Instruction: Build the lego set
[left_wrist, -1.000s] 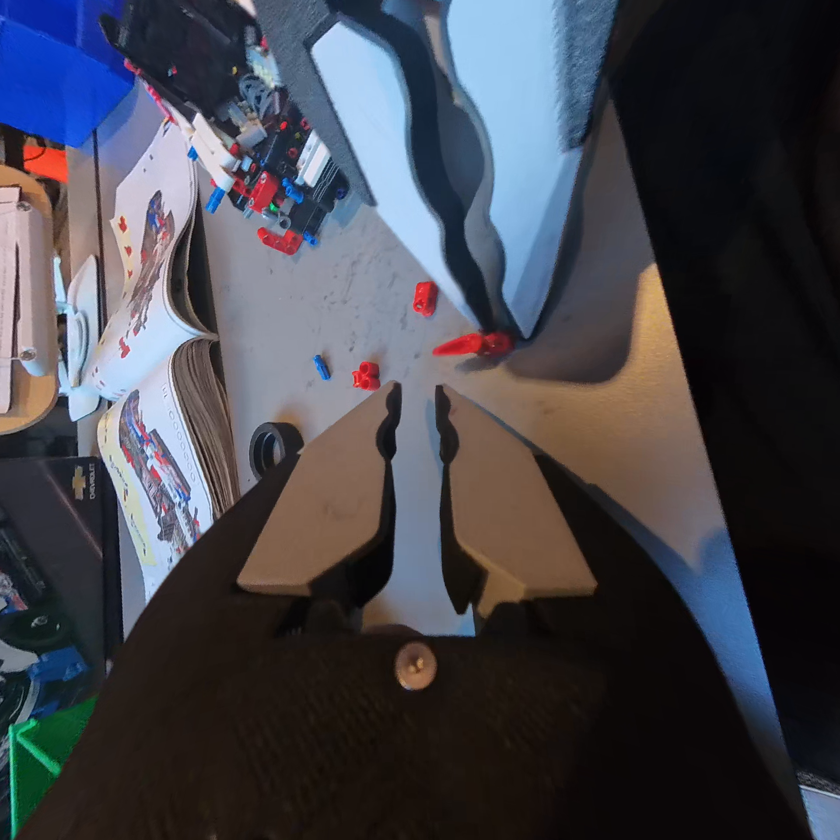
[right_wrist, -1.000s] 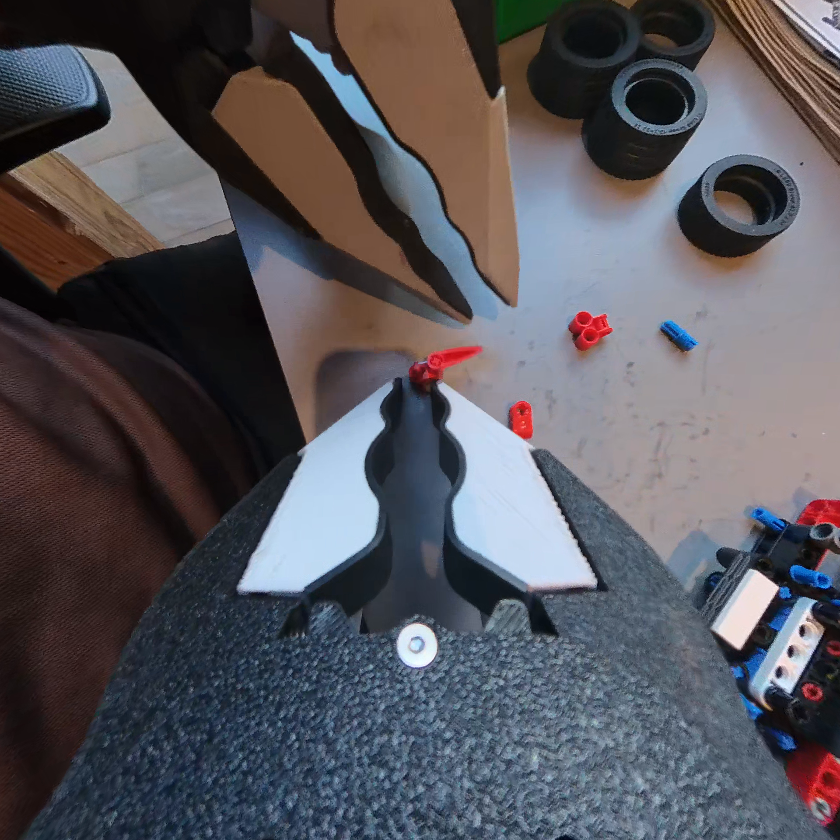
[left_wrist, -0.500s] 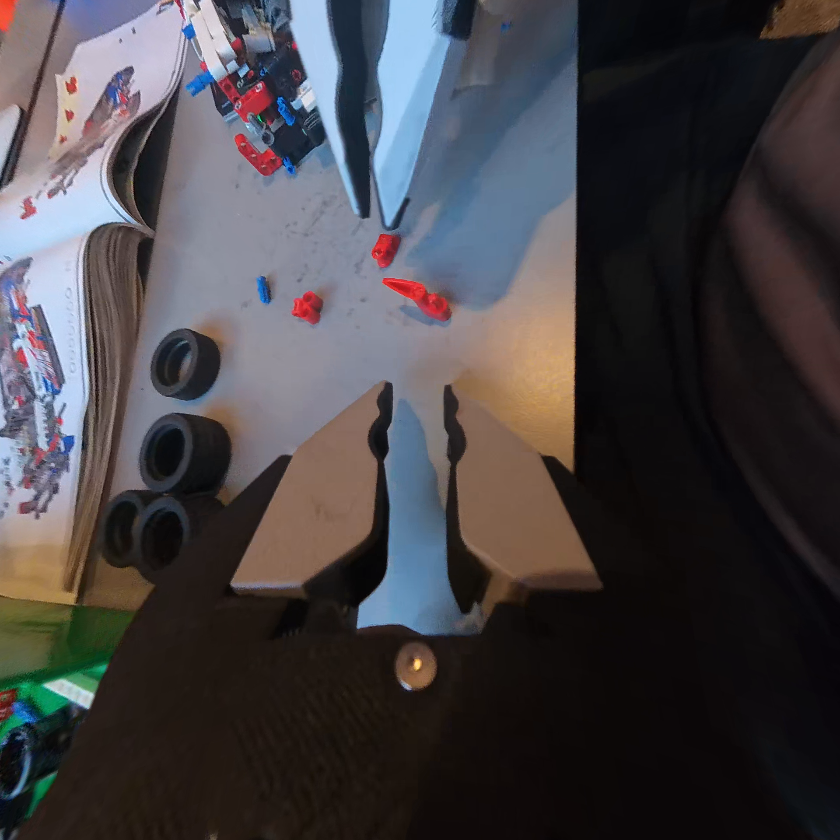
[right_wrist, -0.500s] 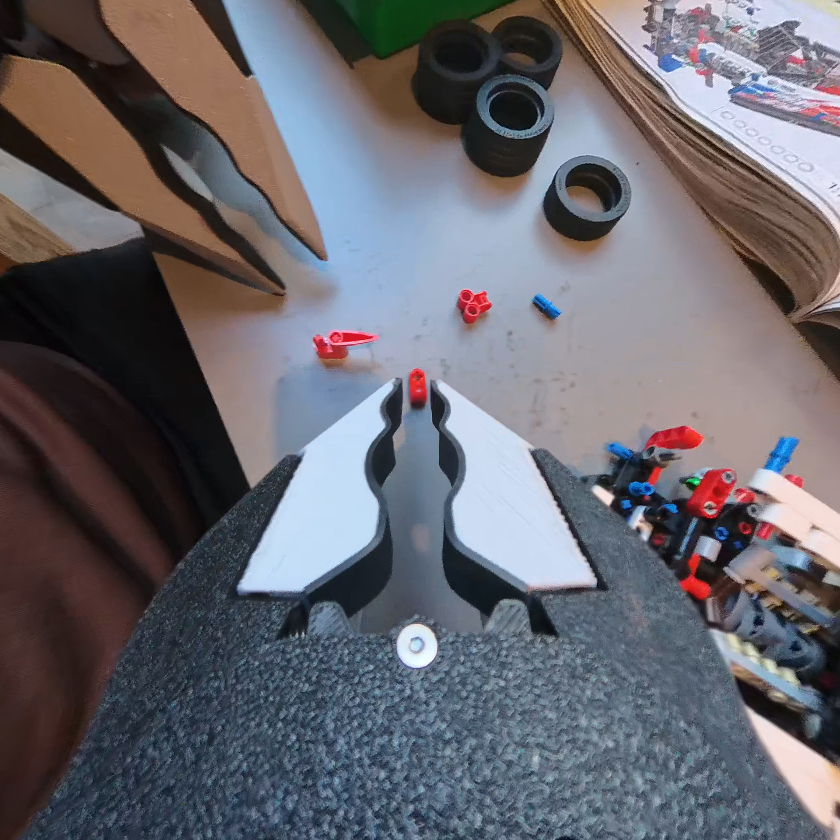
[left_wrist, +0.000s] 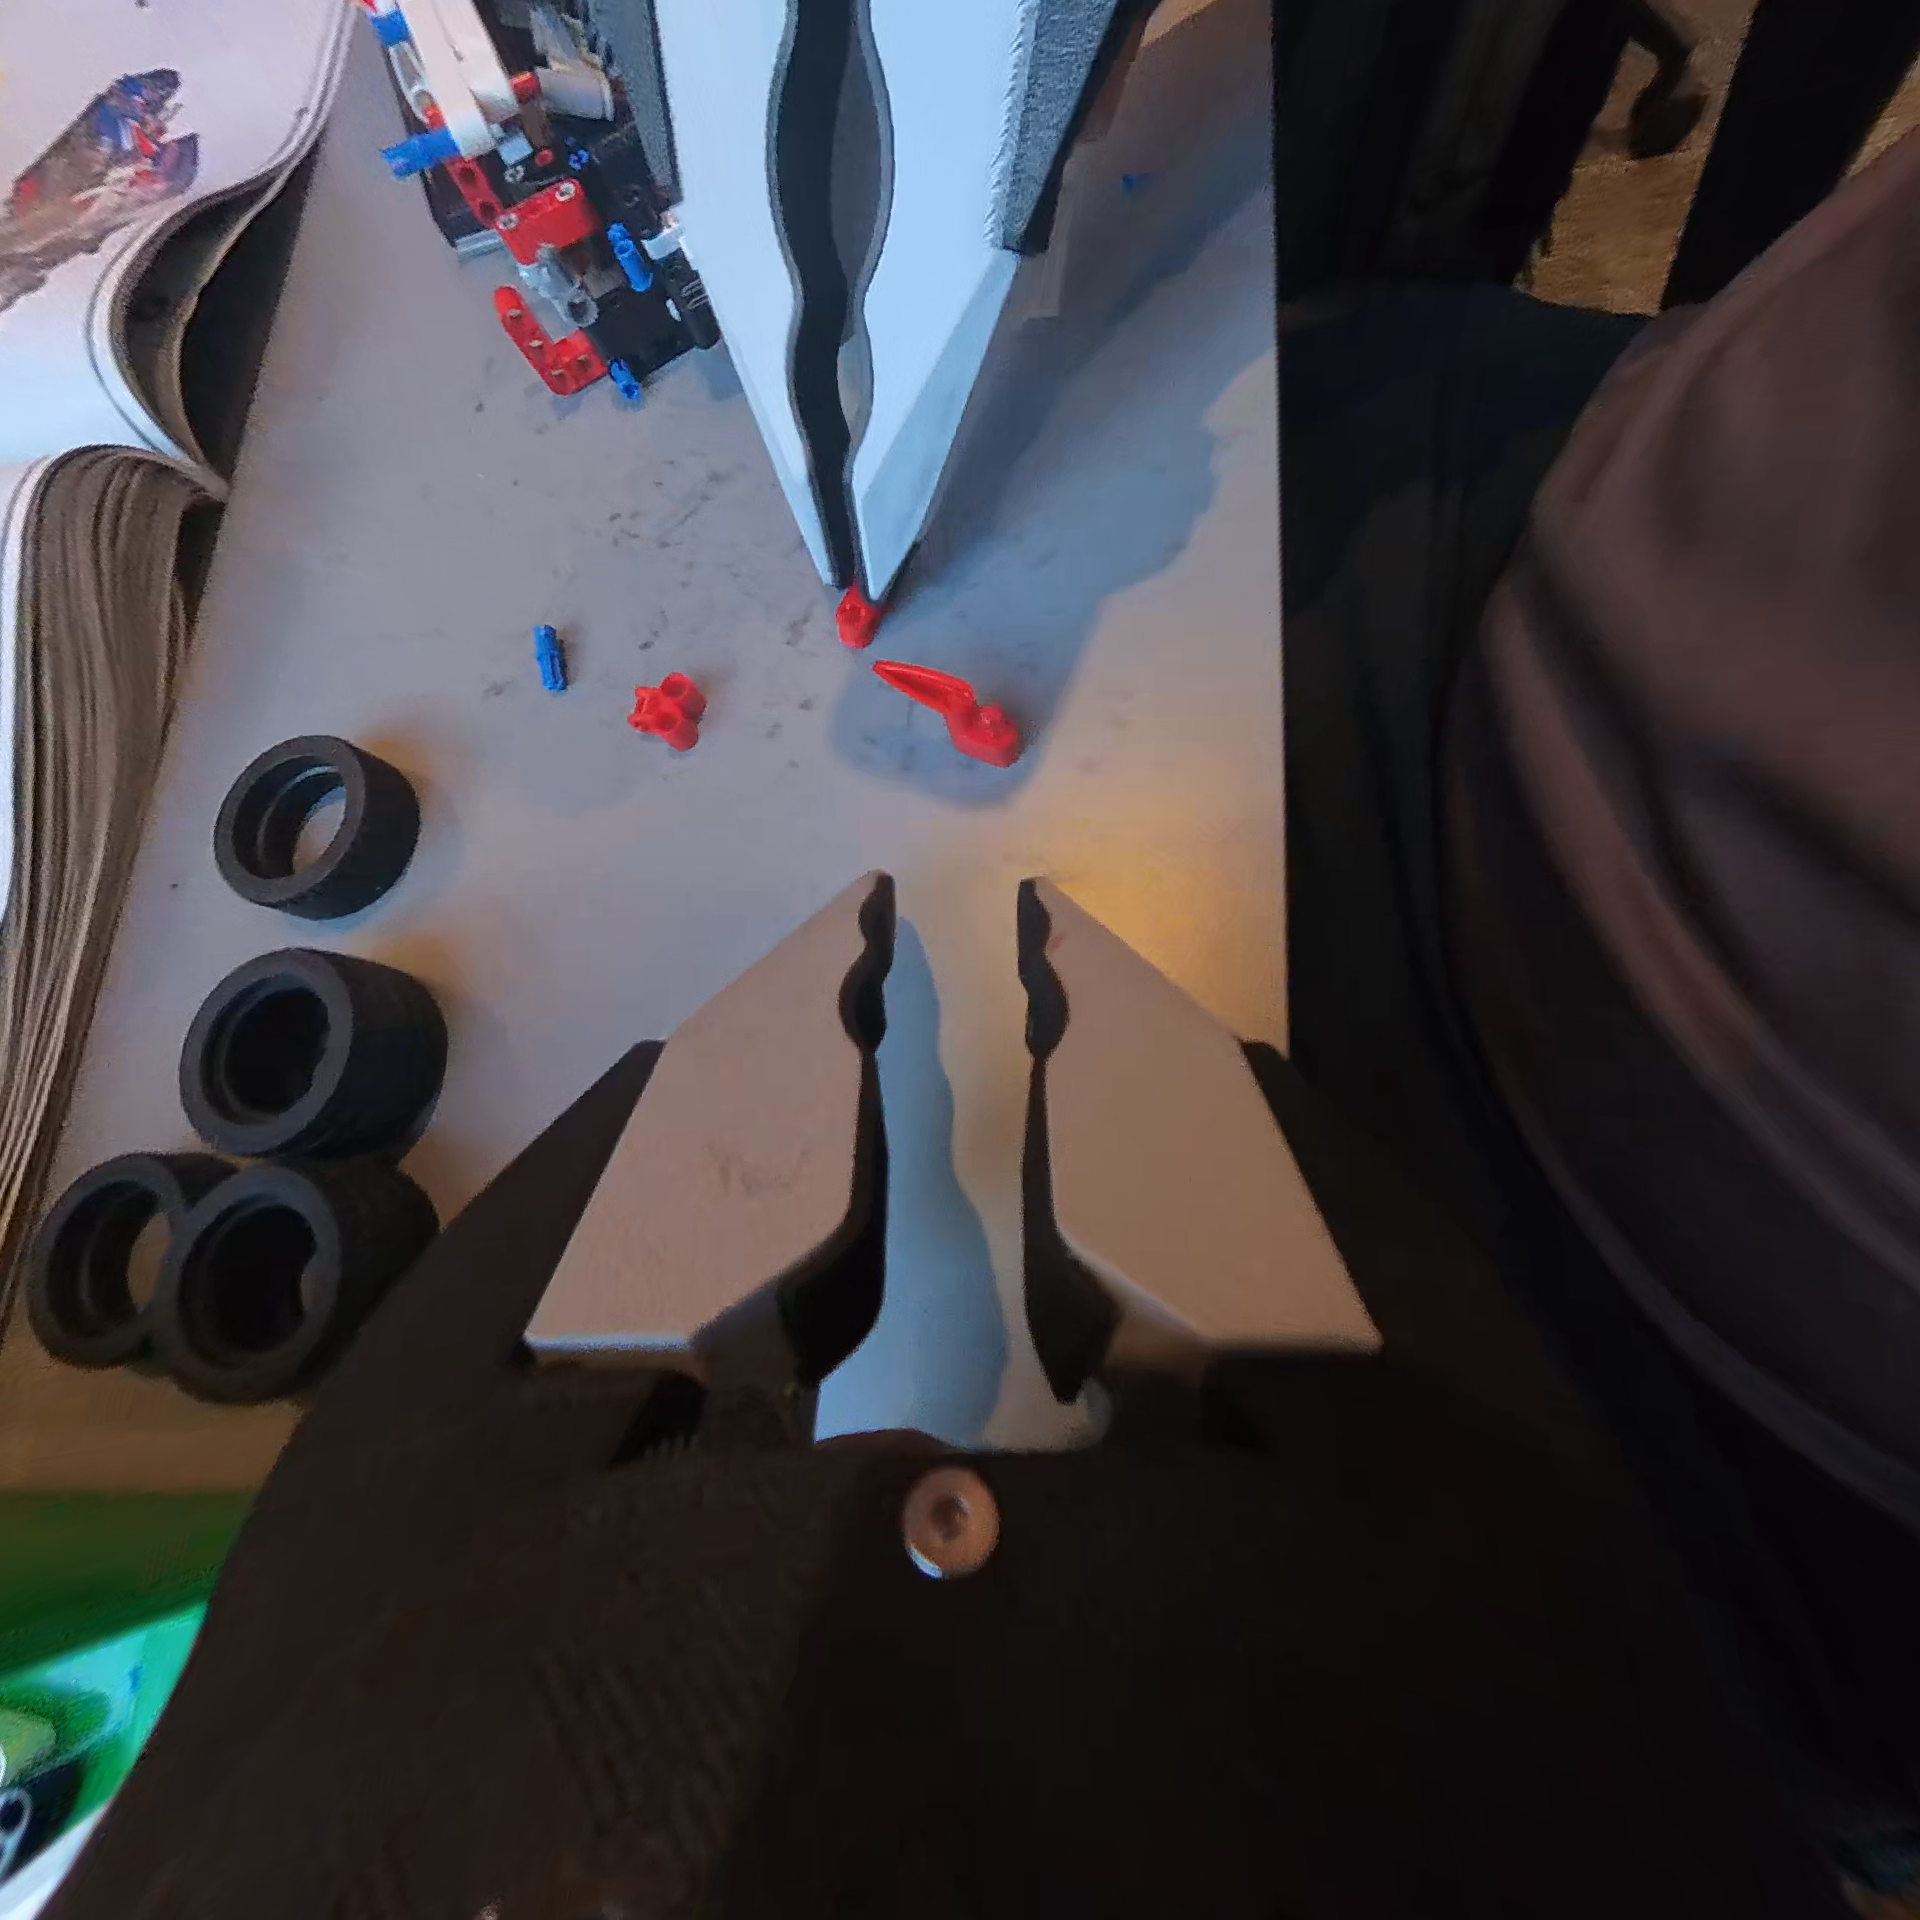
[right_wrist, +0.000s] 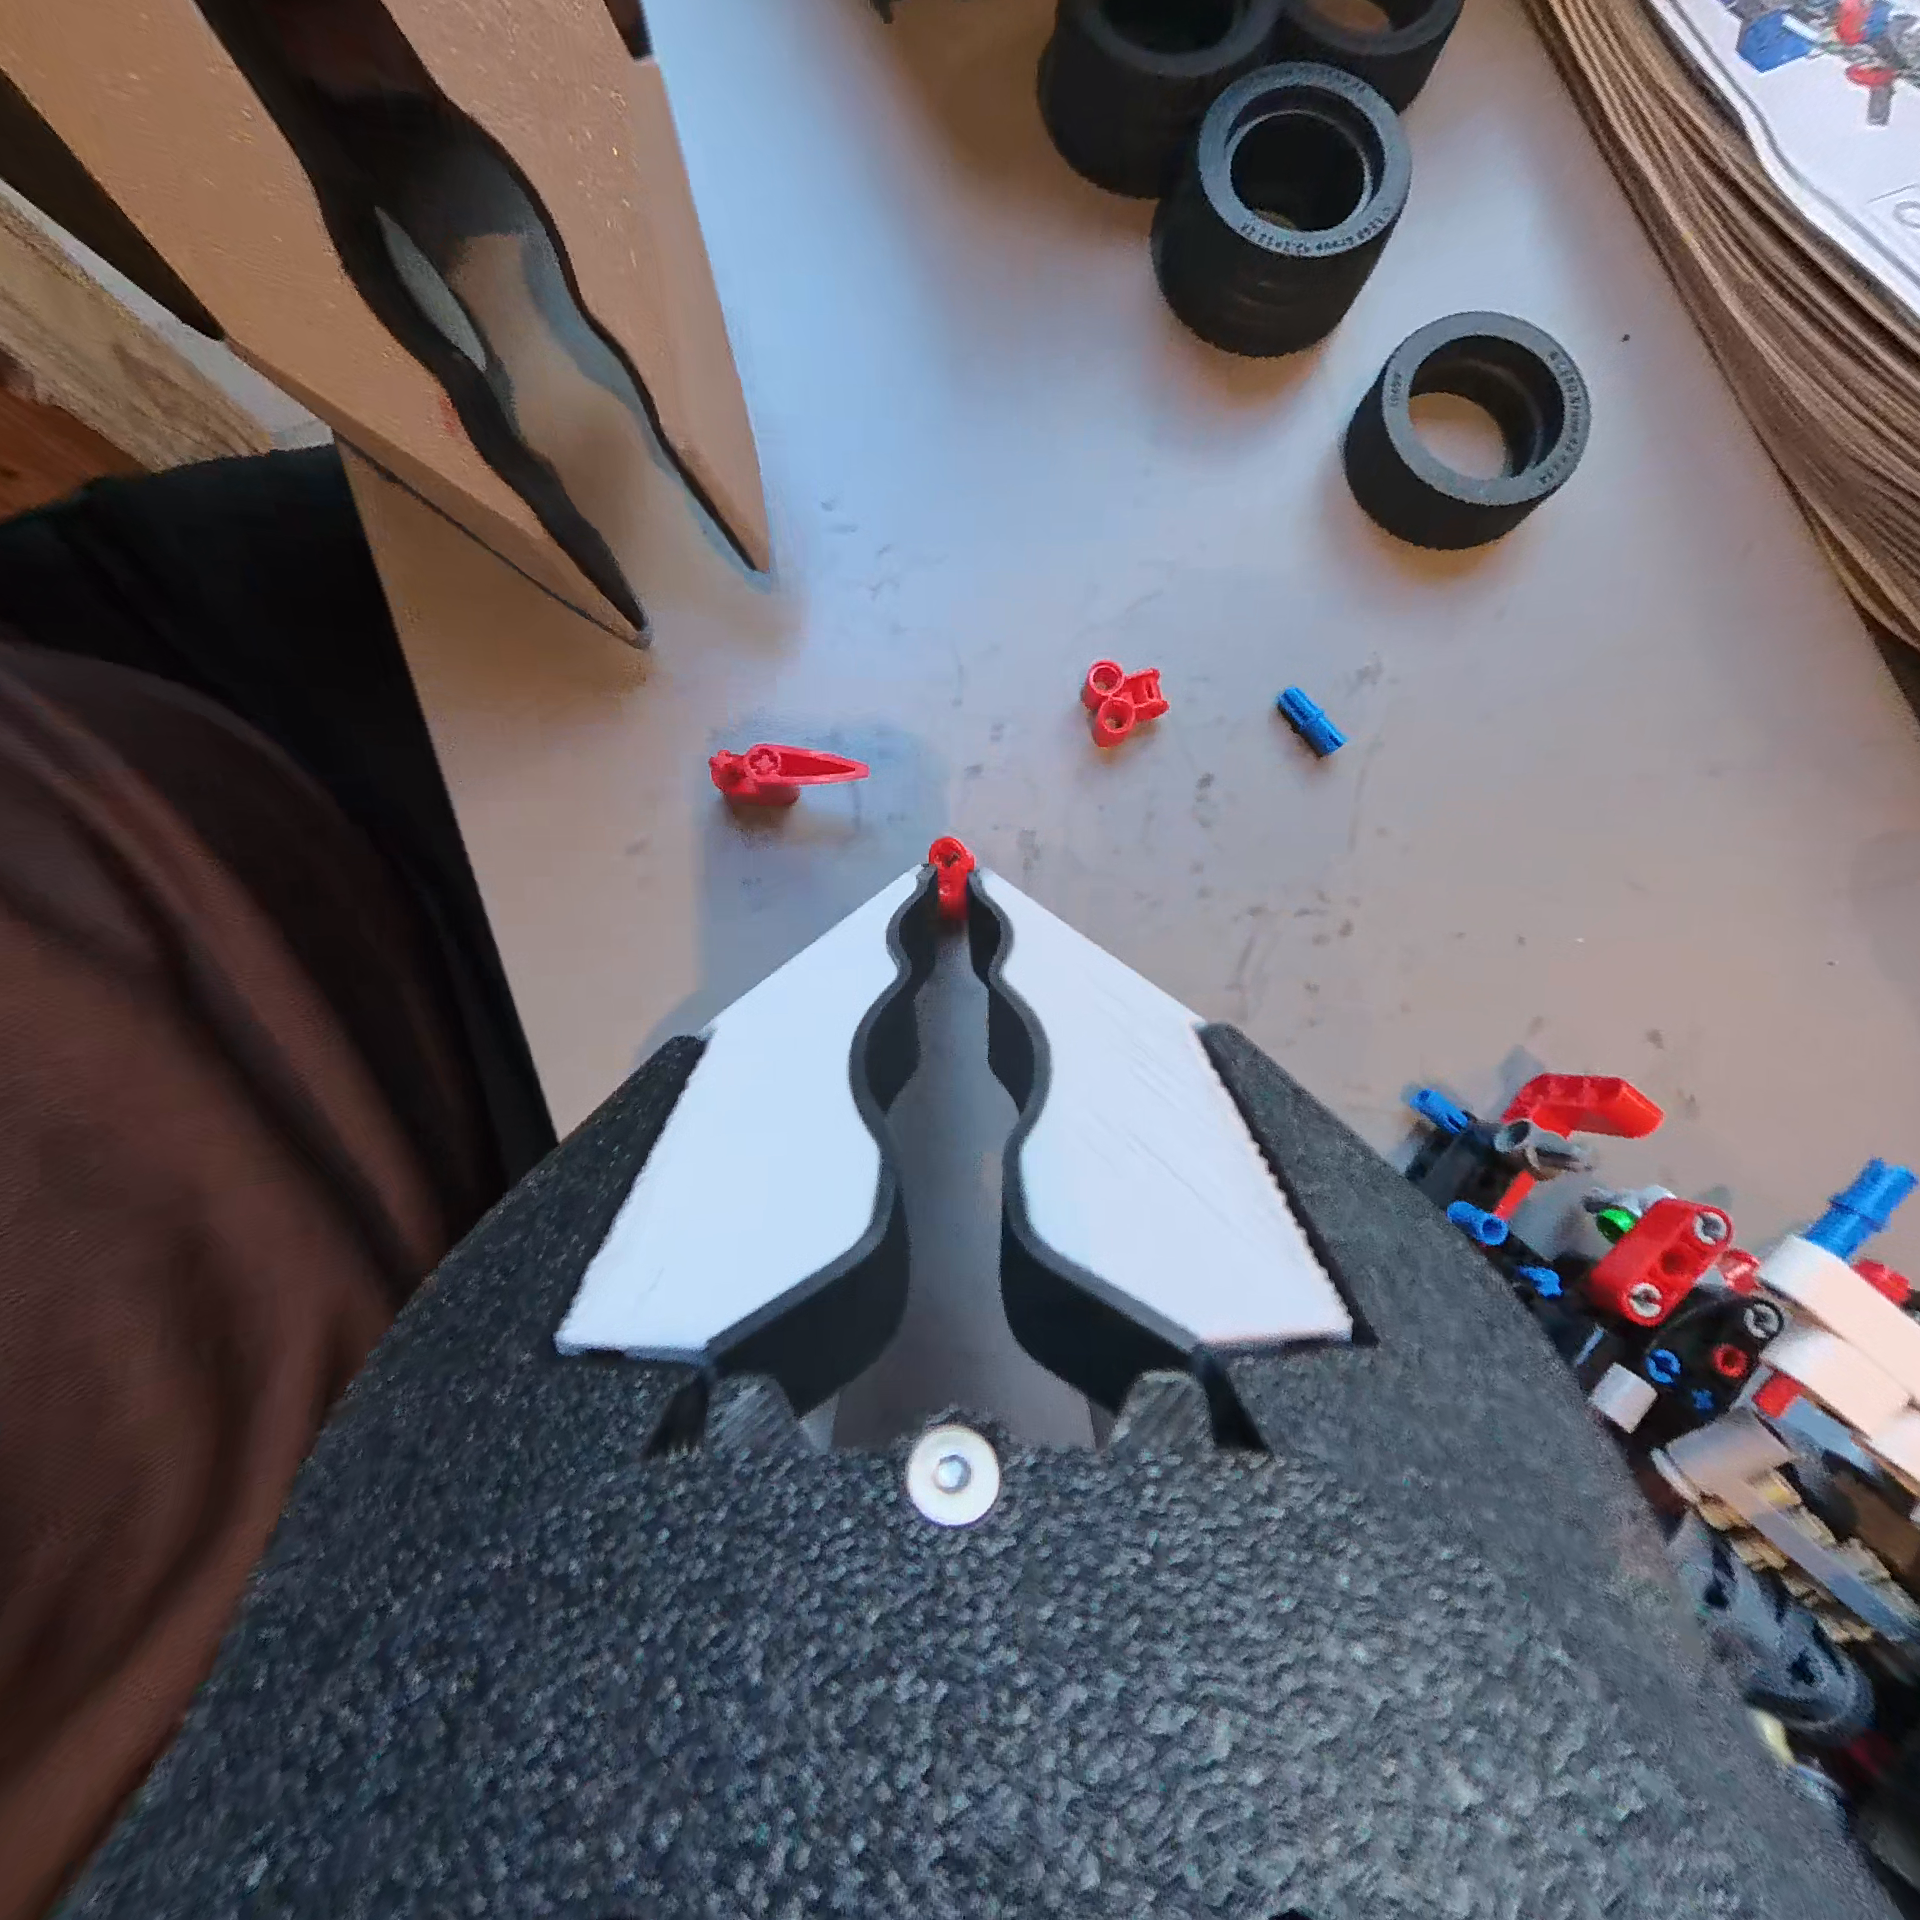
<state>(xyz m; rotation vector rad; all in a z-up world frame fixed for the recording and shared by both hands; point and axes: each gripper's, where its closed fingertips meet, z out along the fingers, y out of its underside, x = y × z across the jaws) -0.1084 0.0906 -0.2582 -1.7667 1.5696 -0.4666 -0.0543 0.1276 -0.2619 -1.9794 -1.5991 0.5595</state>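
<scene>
The right gripper (right_wrist: 950, 883) pinches a small red plastic connector (right_wrist: 949, 868) at its tips, low over the grey table (right_wrist: 1195, 935); the left gripper (left_wrist: 954, 899) hangs parted and empty nearby. A pointed red fin piece (right_wrist: 781, 774) lies just beside. This looks like part-picking; next, carry it to the half-built model (right_wrist: 1704, 1299) and align carefully

Counts on the table

Four black tyres (left_wrist: 317, 828) sat at nine o'clock; three small red pieces (left_wrist: 667, 712) and one blue pin (left_wrist: 551, 657) lay centre; one part-built model (left_wrist: 561, 239) and one open instruction book (left_wrist: 94, 312) stood toward eleven o'clock.
</scene>
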